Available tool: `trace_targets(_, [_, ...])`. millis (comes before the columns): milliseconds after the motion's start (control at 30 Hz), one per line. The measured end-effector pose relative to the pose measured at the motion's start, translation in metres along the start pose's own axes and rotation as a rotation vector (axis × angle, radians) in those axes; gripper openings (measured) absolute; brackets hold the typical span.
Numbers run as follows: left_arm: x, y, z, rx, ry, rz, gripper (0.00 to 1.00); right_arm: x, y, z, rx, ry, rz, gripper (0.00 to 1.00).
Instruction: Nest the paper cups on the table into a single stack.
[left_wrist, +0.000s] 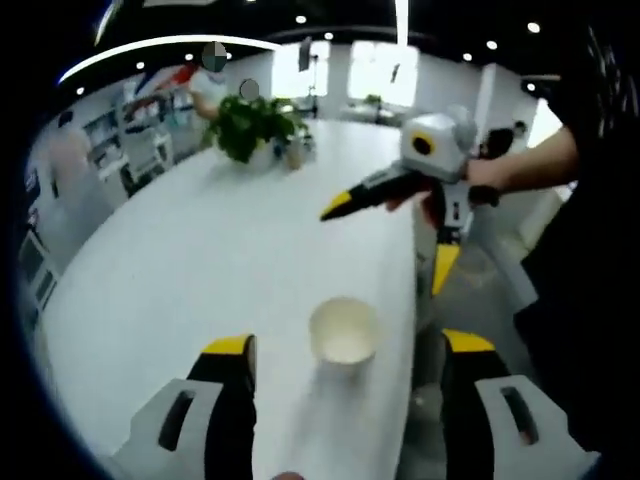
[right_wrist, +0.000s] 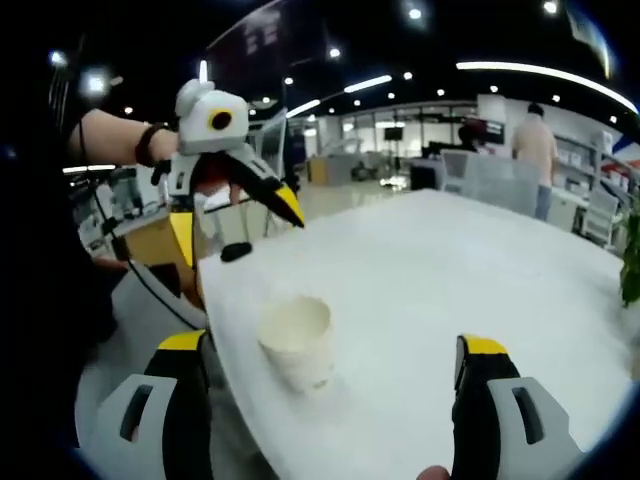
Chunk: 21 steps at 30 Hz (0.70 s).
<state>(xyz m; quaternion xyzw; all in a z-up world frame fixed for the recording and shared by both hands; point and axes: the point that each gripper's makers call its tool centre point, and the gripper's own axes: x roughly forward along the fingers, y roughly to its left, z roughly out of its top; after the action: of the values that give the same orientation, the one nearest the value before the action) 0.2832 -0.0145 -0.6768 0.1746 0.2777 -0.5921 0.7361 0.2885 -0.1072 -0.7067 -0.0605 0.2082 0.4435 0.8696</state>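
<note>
One white paper cup (left_wrist: 343, 335) stands upright near the edge of the white table (left_wrist: 230, 250). In the left gripper view it sits between my left gripper's (left_wrist: 347, 348) yellow-tipped jaws, which are wide apart and touch nothing. My right gripper (left_wrist: 390, 245) hangs above the table beyond the cup, held by a hand, jaws spread. In the right gripper view the same cup (right_wrist: 295, 340) lies between my right gripper's (right_wrist: 334, 350) open jaws, nearer the left one. The left gripper (right_wrist: 238, 232) hovers over the table's (right_wrist: 450, 270) corner, open.
A potted plant (left_wrist: 255, 125) stands at the far end of the table. The table edge runs just right of the cup, with floor and a chair (left_wrist: 445, 270) beyond. A person (right_wrist: 535, 140) stands in the background office.
</note>
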Motion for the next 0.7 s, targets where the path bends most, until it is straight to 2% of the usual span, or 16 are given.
trace_targets(267, [-0.014,0.005,-0.011,-0.031,-0.029,0.058,0.85,0.003,0.004,0.003,-0.013,0.004,0.009,1.00])
trace_targets(367, [-0.021,0.009,-0.011,-0.039,-0.058,0.086,0.90,0.004,0.005,0.003,-0.015,0.010,0.012,1.00])
trace_targets(500, [-0.031,0.016,-0.016,-0.057,-0.057,0.120,0.96,0.006,0.006,0.003,-0.017,0.011,0.013,1.00])
trace_targets(700, [-0.039,0.023,-0.019,-0.064,-0.073,0.150,0.99,0.007,0.006,0.003,-0.019,0.012,0.014,1.00])
